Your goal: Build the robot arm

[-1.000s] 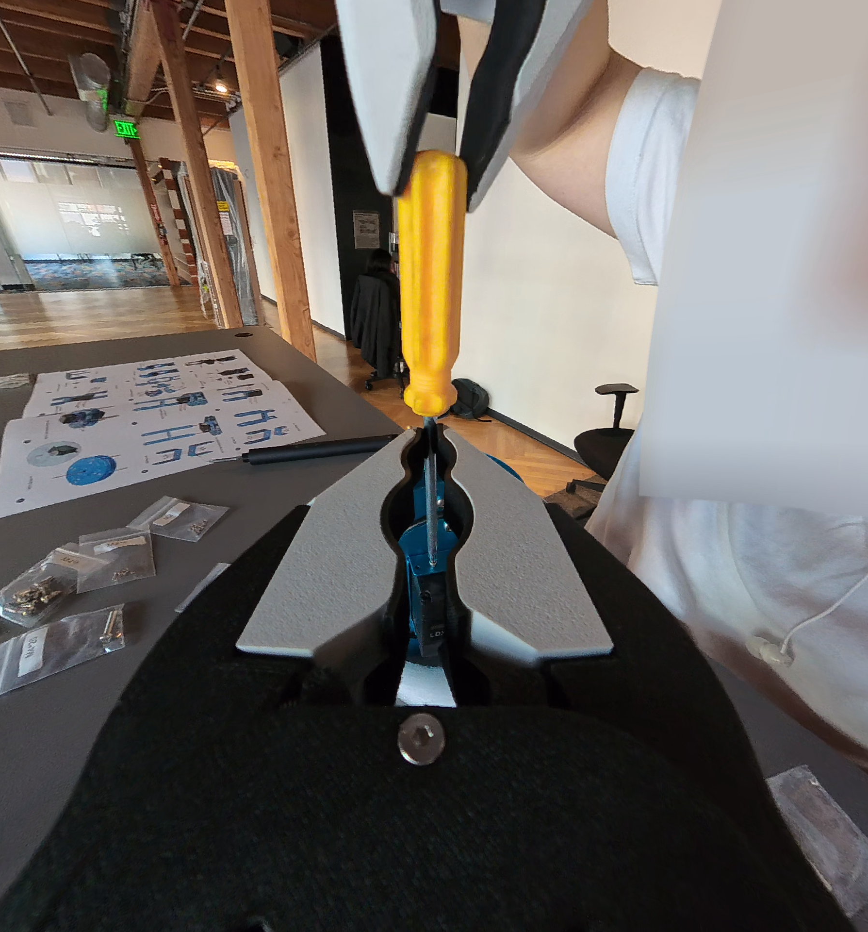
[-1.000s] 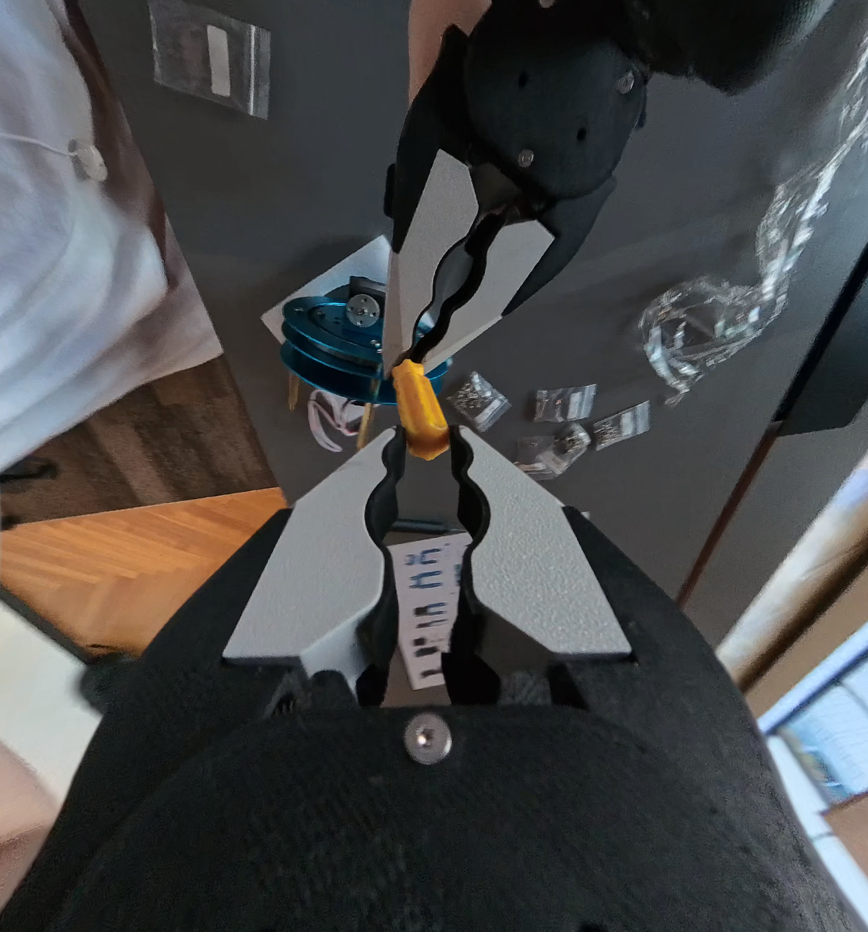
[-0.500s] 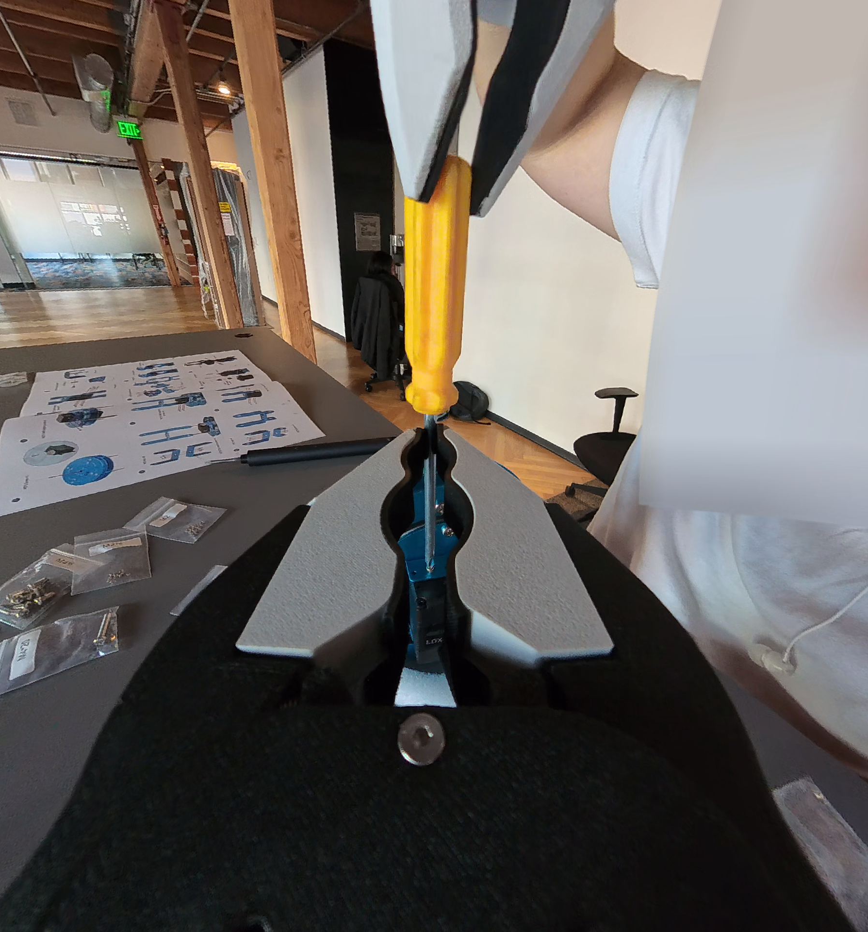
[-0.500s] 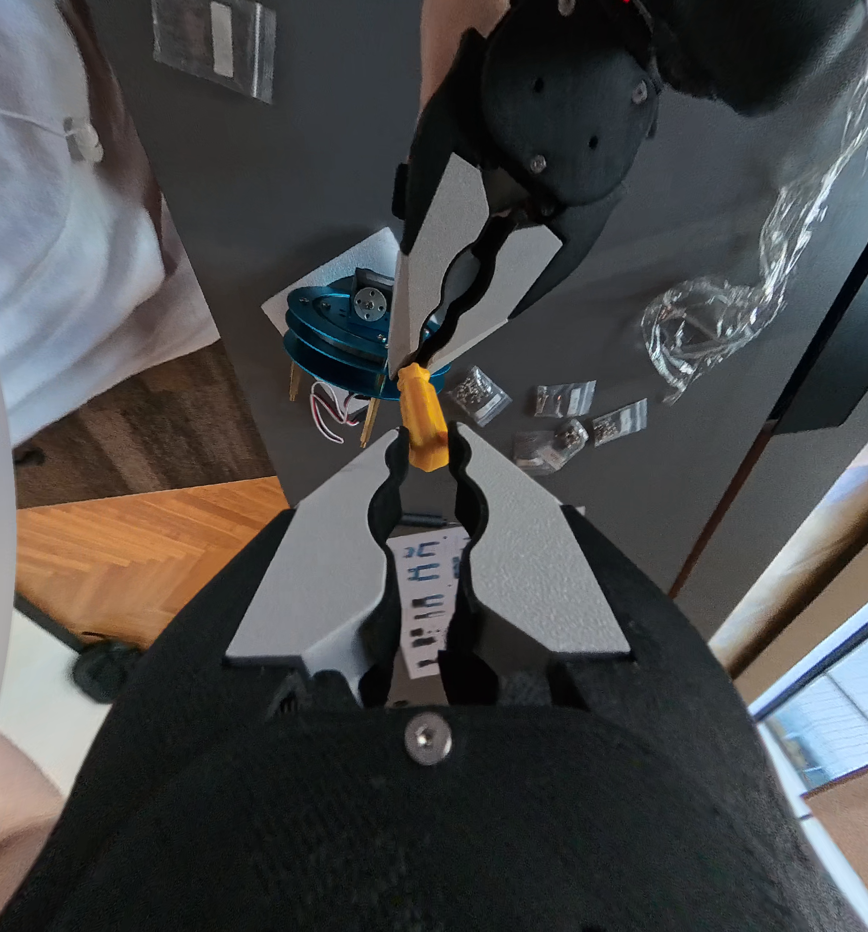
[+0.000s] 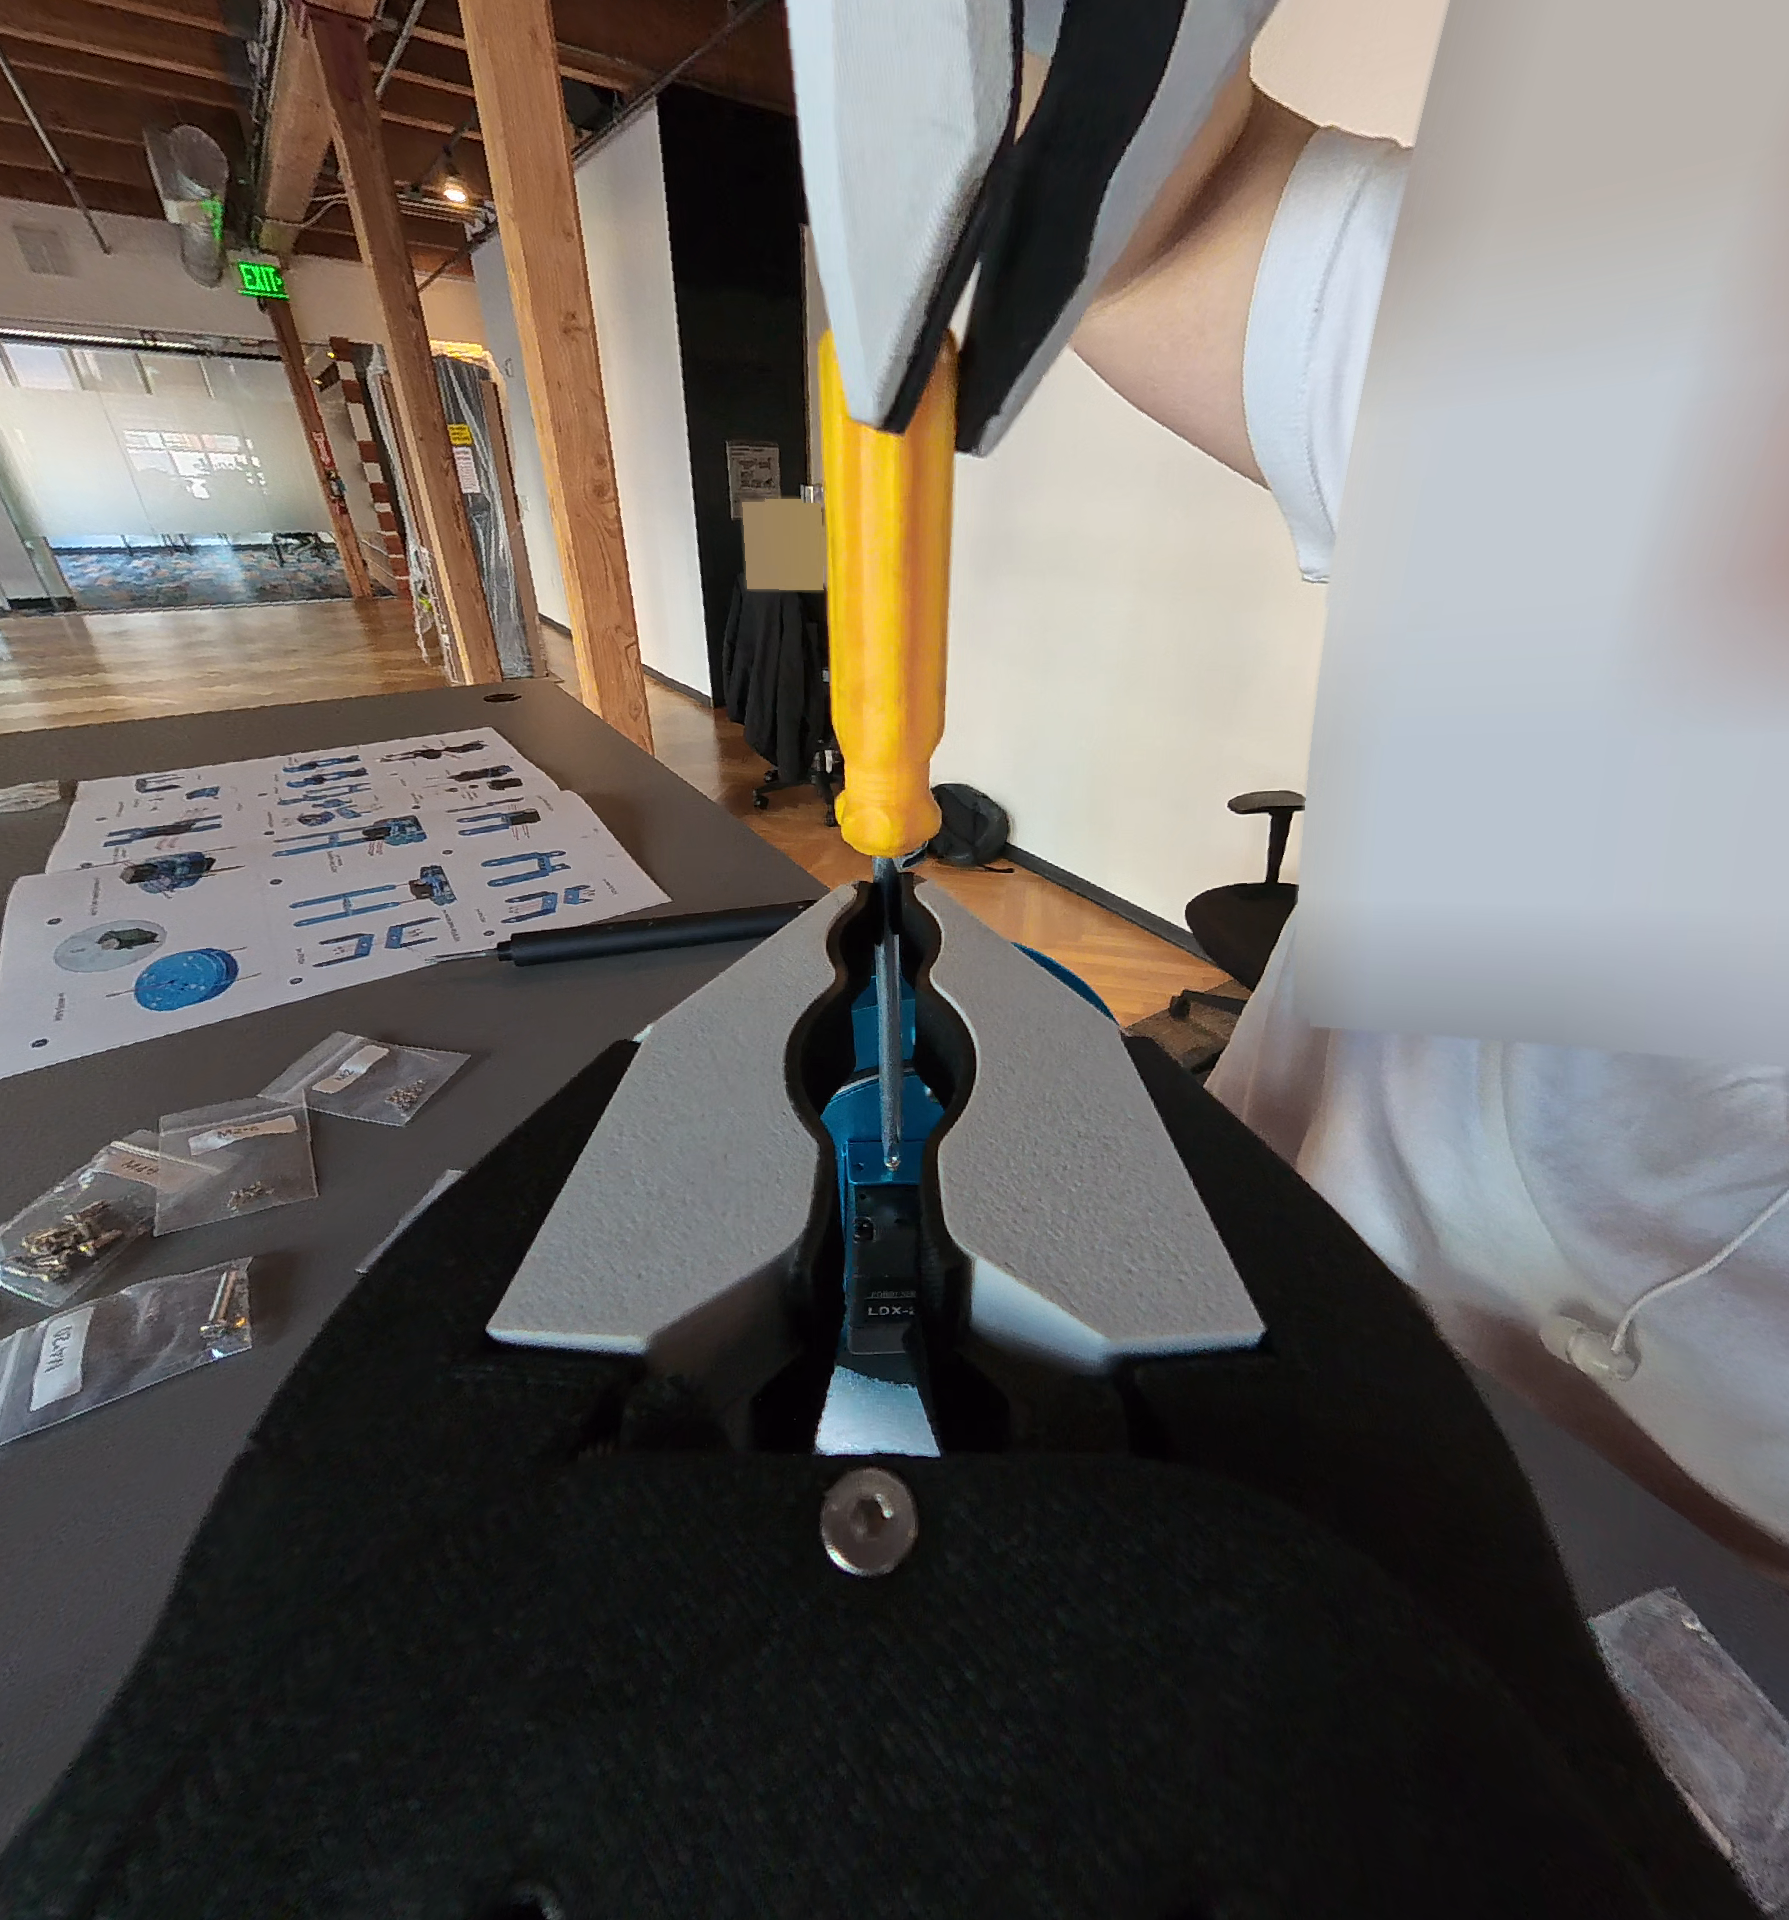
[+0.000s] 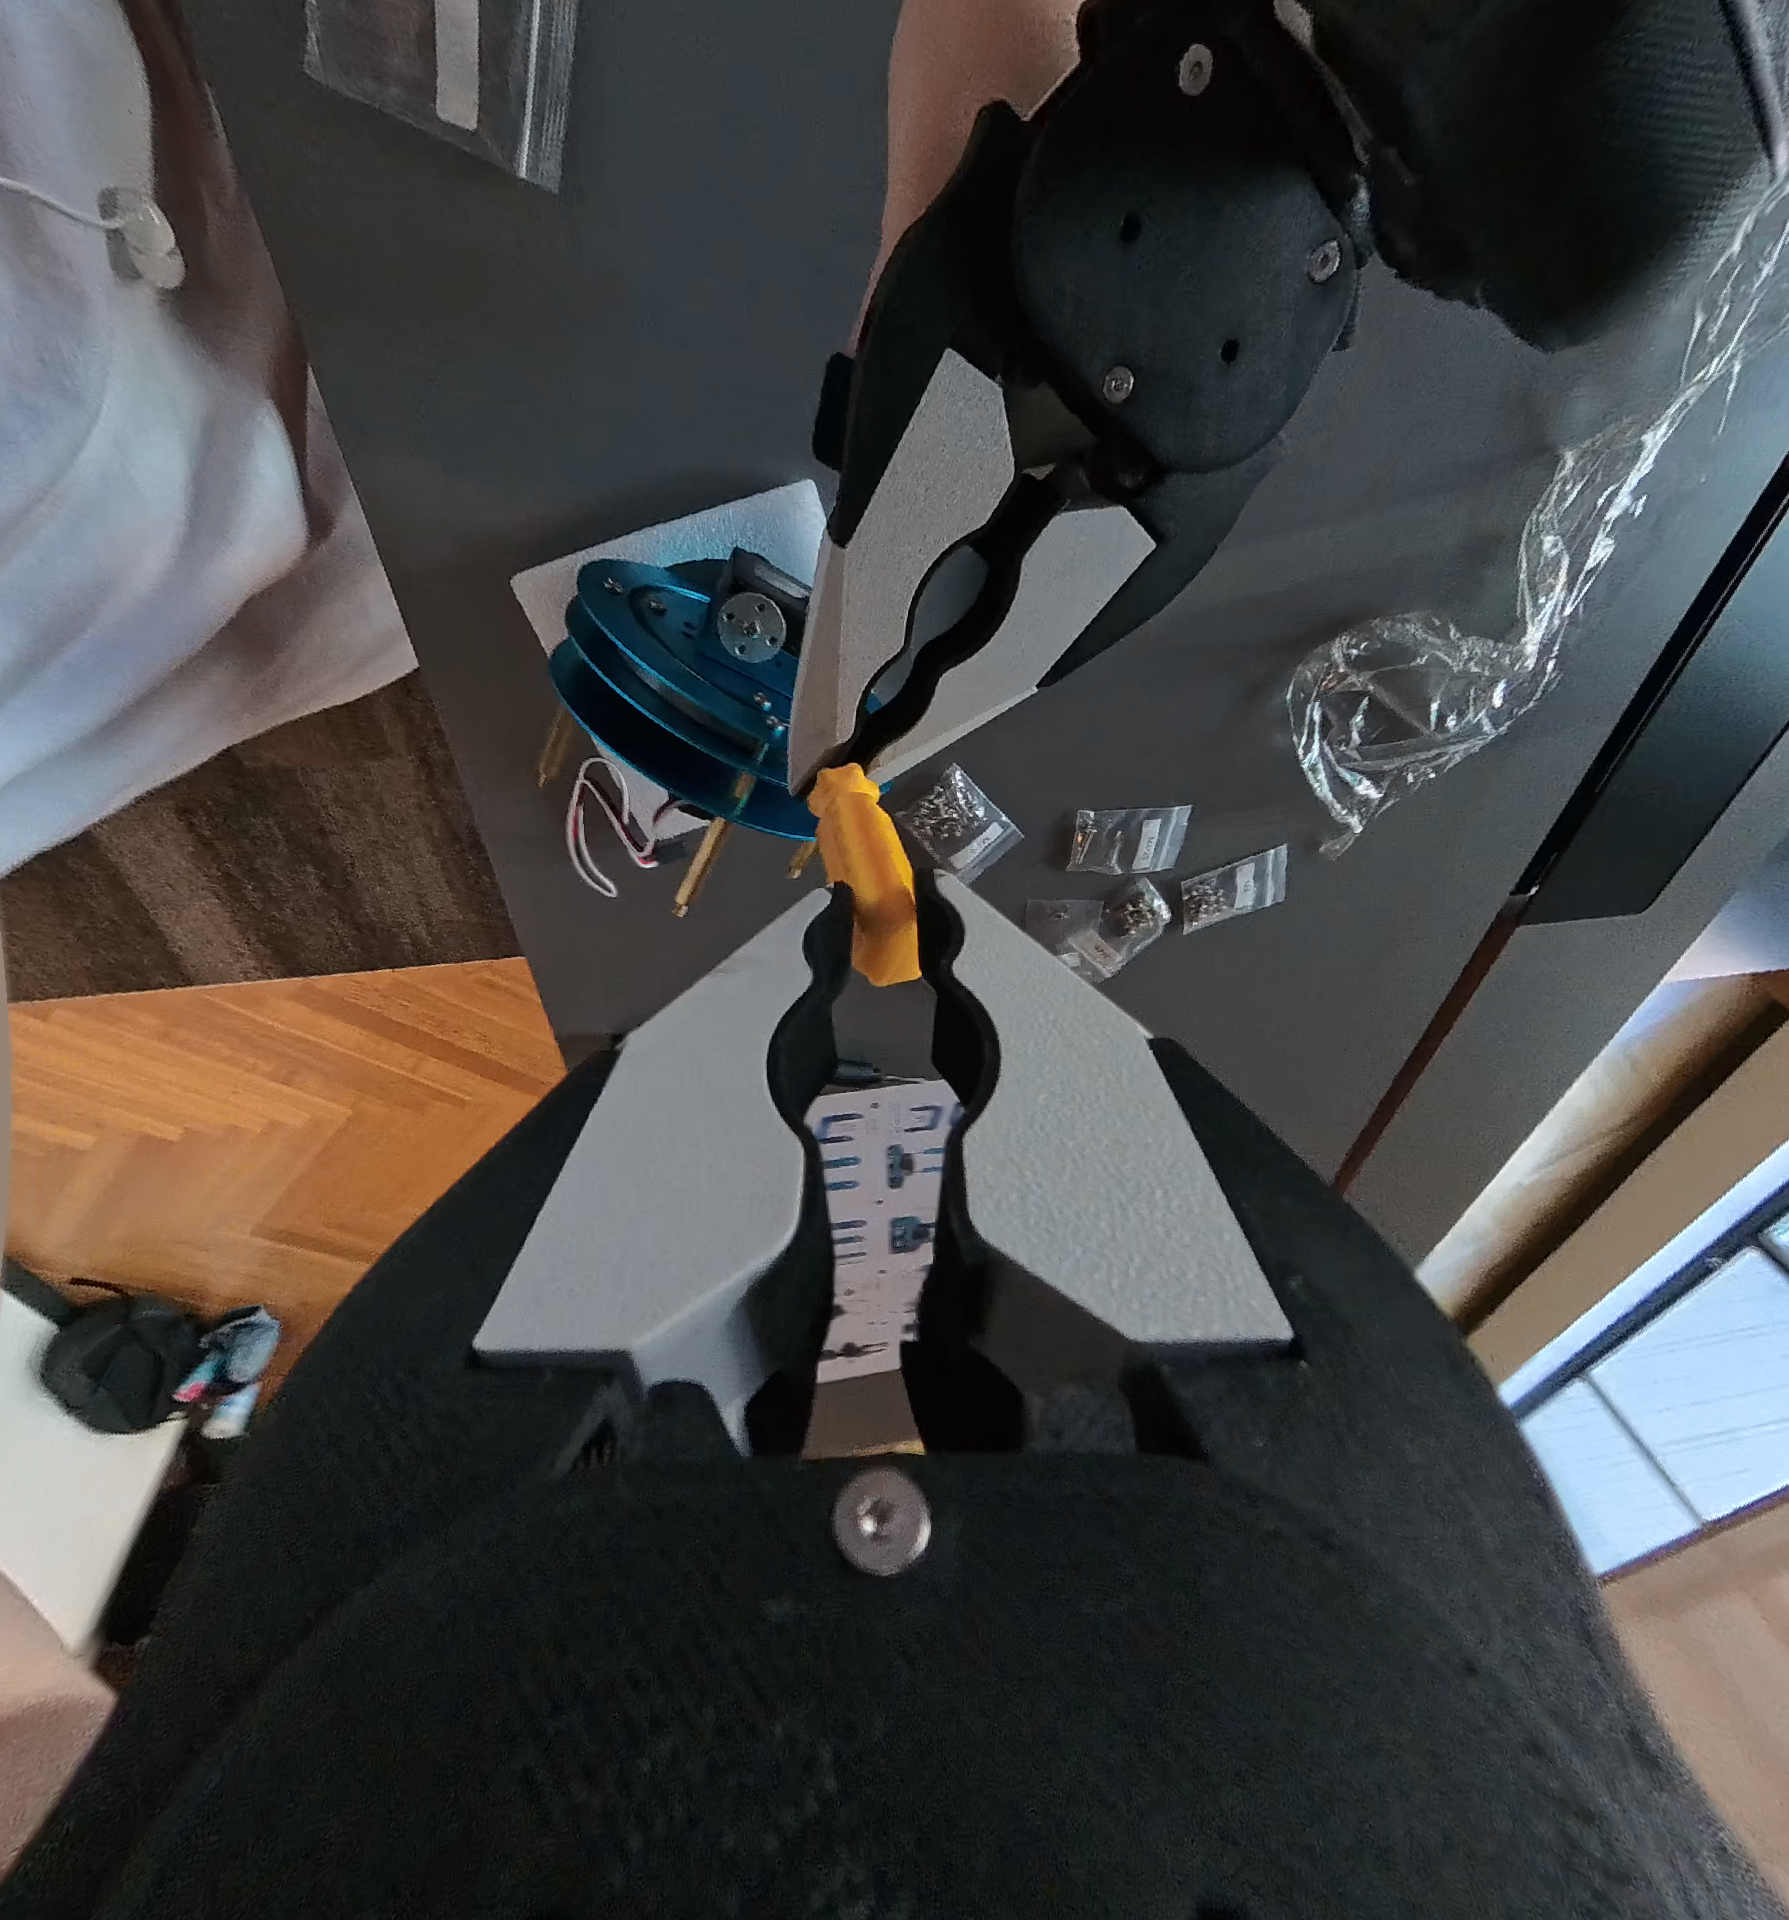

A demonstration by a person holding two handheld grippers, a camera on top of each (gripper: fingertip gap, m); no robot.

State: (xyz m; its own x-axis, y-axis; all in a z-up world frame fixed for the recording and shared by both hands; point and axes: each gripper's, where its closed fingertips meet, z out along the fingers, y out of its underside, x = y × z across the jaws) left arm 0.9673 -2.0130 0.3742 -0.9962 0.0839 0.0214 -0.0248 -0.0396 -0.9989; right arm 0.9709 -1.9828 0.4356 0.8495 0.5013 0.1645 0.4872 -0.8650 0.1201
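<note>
My right gripper (image 6: 874, 904) is shut on the top of a yellow screwdriver handle (image 6: 864, 883). It also shows at the top of the left wrist view (image 5: 931, 431). The screwdriver (image 5: 879, 623) stands upright, and its thin shaft (image 5: 888, 1039) runs down between my left fingers onto a blue metal assembly (image 5: 854, 1127) with a black servo. My left gripper (image 5: 885, 899) is closed narrowly about that assembly. In the right wrist view the left gripper (image 6: 833, 774) lies over the blue round plates (image 6: 651, 665), which rest on a white foam pad (image 6: 661, 551). The screwdriver tip is hidden there.
On the dark table (image 5: 246, 1558) lie printed instruction sheets (image 5: 298, 883), a black rod-like tool (image 5: 651, 940), several small bags of screws (image 5: 235, 1153) and crumpled clear plastic (image 6: 1420, 707). A person in a white shirt (image 5: 1492, 1195) stands close on the right, by the table edge. The left gripper's tips are roughly 7 cm from the right gripper's.
My right gripper has turned and tilted on the screwdriver handle and covers a little more of its top. The screwdriver stays upright on the blue assembly. My left gripper has held still.
</note>
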